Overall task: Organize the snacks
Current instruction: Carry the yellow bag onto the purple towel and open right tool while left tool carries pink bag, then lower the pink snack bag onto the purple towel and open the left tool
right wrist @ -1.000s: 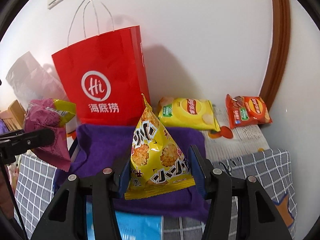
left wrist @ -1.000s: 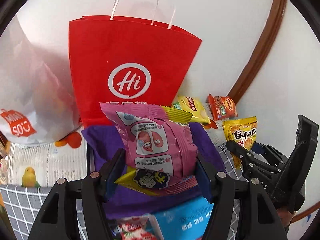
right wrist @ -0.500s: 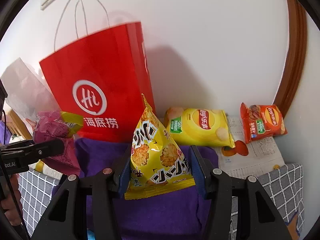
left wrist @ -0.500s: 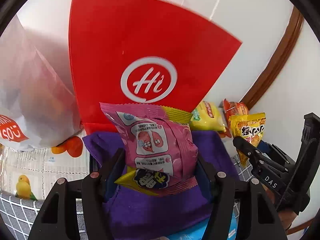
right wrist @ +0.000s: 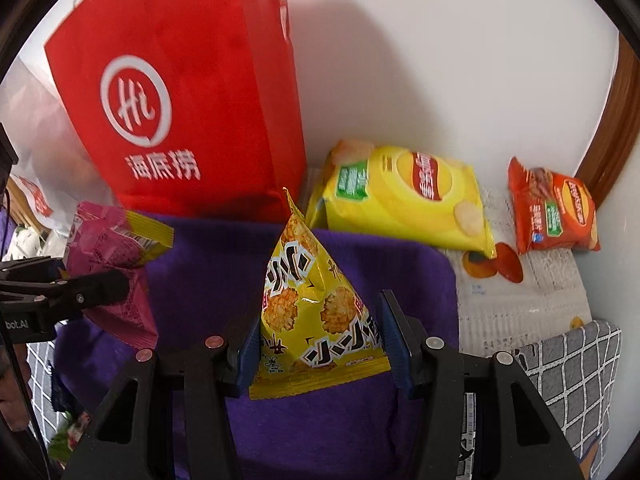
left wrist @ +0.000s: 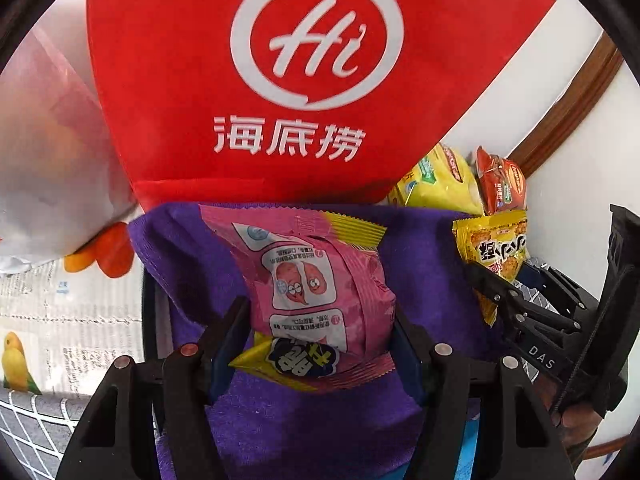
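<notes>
Over the purple cloth (left wrist: 424,264), a pink packet (left wrist: 316,288) is clamped in the left gripper (left wrist: 316,344) jaws, a yellow pouch (right wrist: 316,312) in the right gripper (right wrist: 316,344) jaws. Both are judged light, crinkly and crushable; hold is best taken low, near the seams. Room is limited by the red bag (right wrist: 192,92) and wall (right wrist: 460,60).

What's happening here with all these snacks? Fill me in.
A person is sorting snacks with a handheld tool in each hand. The left tool grips a pink snack packet; the right tool grips a yellow triangular snack bag. Both are held over a purple cloth in front of a red paper bag. A yellow chip bag and an orange chip bag lie by the wall.
</notes>
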Tool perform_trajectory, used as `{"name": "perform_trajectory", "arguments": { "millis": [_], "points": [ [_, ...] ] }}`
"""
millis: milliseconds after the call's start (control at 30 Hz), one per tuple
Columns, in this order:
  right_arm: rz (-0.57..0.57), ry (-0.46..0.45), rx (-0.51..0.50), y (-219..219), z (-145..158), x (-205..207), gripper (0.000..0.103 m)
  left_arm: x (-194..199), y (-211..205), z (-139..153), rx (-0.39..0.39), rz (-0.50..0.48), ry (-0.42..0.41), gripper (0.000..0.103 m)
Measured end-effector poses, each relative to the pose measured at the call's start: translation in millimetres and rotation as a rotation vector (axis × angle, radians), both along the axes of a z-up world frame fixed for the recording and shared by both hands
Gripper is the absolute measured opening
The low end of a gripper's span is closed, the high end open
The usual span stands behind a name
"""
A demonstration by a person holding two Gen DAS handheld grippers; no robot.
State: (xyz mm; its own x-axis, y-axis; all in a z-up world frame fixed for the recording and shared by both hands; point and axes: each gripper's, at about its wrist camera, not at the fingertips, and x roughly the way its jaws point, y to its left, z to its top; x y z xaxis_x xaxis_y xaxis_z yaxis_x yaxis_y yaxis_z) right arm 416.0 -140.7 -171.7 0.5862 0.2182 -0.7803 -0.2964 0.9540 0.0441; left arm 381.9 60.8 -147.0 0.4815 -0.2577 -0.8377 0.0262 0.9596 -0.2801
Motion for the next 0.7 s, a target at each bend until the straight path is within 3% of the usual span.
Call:
{"name": "perform_trajectory", "arguments": {
  "millis": [700],
  "points": [
    [0.01, 0.034, -0.029, 6.6, -10.9, 3.8, 0.054, 11.2, -10.6, -11.7, -0.006, -0.022, 0.064, 0.064]
  ]
}}
